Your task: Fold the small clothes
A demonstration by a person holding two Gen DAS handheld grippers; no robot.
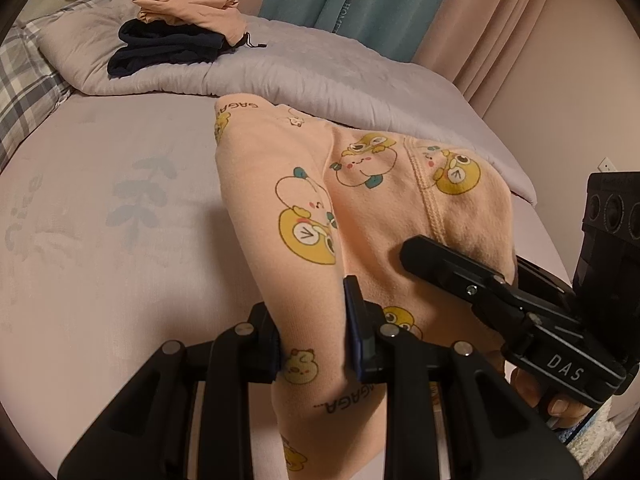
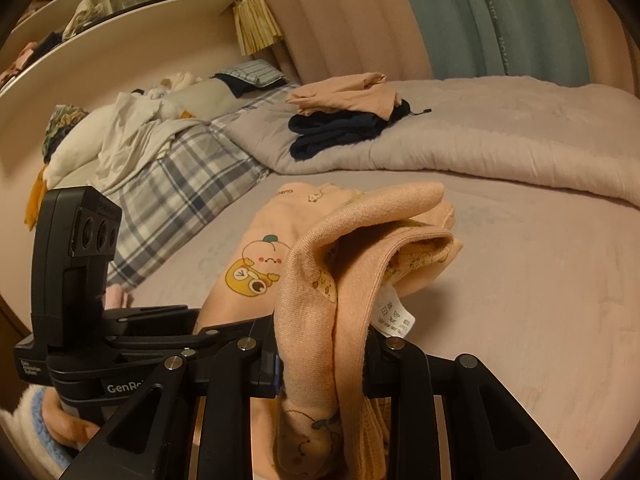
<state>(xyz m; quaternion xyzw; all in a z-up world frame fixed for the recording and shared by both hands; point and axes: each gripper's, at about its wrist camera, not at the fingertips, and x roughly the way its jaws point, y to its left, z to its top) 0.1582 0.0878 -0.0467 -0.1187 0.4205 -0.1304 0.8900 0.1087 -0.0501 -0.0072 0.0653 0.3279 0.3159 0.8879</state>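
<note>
A small peach garment printed with yellow cartoon animals is held up over the bed. My left gripper is shut on one bunched edge of it. My right gripper is shut on the other edge, near the waistband and a white care label. The right gripper also shows in the left wrist view, close on the right. The left gripper's body shows in the right wrist view at the left. The garment drapes forward, its far end resting on the sheet.
A pale pink sheet covers the bed. A rolled grey quilt lies behind, with folded navy and peach clothes stacked on it. A plaid blanket and loose laundry sit at the left. Curtains hang behind.
</note>
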